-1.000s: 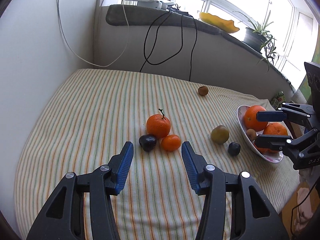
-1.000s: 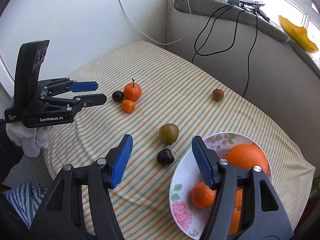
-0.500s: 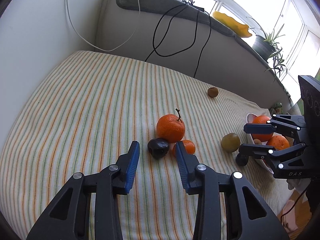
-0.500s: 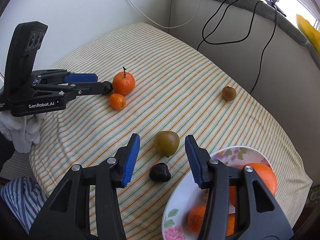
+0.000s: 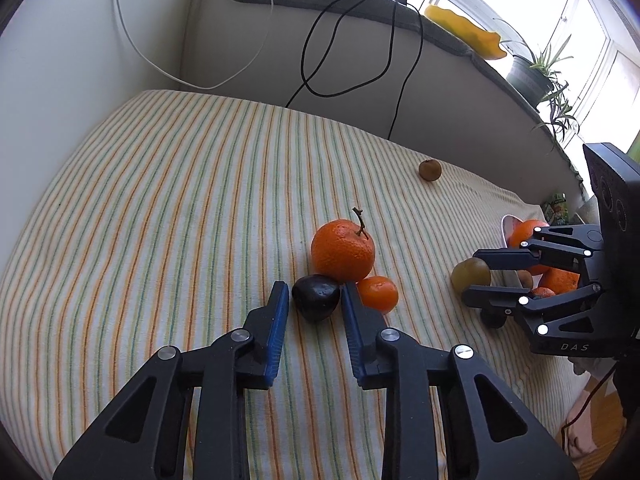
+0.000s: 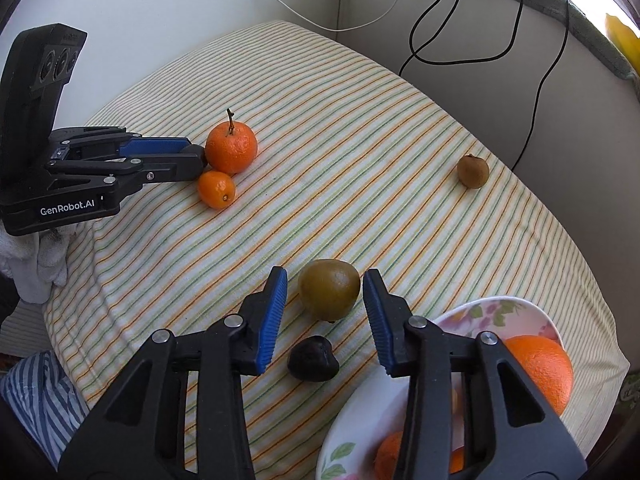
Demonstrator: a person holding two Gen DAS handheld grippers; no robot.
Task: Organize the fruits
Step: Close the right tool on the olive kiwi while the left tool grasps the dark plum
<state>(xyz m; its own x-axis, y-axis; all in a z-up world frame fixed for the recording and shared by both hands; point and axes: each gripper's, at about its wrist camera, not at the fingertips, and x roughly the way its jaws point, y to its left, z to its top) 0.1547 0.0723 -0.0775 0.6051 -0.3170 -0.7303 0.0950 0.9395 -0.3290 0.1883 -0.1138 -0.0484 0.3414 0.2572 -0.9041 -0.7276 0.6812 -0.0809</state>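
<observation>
My left gripper is open with its jaws around a dark plum on the striped cloth; small gaps show on both sides. A stemmed orange and a small mandarin touch the plum. My right gripper is open with its jaws around a green-brown round fruit. A second dark plum lies below it. A flowered plate at the lower right holds oranges. A small brown fruit lies far right.
The cloth-covered table meets a wall on the left and a low ledge at the back with hanging cables. Potted plants and a yellow object stand on the sill. The table's front edge drops off near the plate.
My left gripper moved forward and narrowed around the dark plum. My right gripper left the plate, moved forward and left, and narrowed around the green-brown fruit.
</observation>
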